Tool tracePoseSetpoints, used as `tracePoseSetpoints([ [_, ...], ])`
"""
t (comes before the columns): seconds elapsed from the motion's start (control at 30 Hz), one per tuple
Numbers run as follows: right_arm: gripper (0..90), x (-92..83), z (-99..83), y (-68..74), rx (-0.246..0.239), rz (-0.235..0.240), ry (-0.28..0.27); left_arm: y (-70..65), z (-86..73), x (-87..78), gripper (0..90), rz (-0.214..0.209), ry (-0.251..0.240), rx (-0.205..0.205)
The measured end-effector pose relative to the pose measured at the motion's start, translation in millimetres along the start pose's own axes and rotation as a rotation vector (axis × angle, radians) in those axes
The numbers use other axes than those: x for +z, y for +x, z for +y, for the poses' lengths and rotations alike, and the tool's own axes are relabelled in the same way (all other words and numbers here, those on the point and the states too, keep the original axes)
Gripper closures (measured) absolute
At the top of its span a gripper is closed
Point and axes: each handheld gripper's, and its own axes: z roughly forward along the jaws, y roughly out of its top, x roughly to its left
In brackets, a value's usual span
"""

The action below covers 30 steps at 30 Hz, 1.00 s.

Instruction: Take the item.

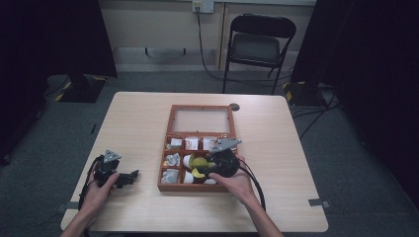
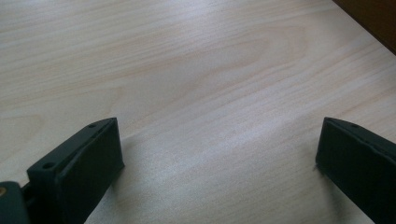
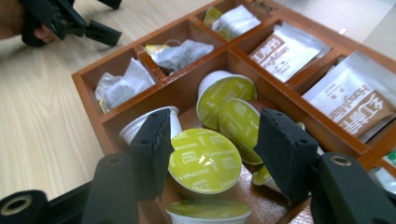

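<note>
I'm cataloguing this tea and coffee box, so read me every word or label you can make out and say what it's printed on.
"CAPPUCCINO": on the green lid of the capsule between the right gripper's jaws; the small brand line above it is too blurred to read.
"HongMar...": partly legible, on the brown-and-white sachet in the wooden box.
Print on the silver sachet and the other capsule lids: too small or blurred to read.

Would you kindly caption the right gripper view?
Right gripper straddling a green-lidded cappuccino capsule inside the wooden box.
</note>
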Motion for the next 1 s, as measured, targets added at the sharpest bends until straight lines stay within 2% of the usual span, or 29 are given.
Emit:
tracePoseSetpoints([
  [0.47,45.1,18.2,-8.6,0.2,0.004,0.014,0.07,-0.1,-0.1,-0.2,0.0,0.0,0.0,0.0],
  [1.0,40.8,23.4,-10.5,3.2,0.003,0.024,0.081,-0.2,-0.3,-0.5,0.0,0.001,0.0,0.002],
])
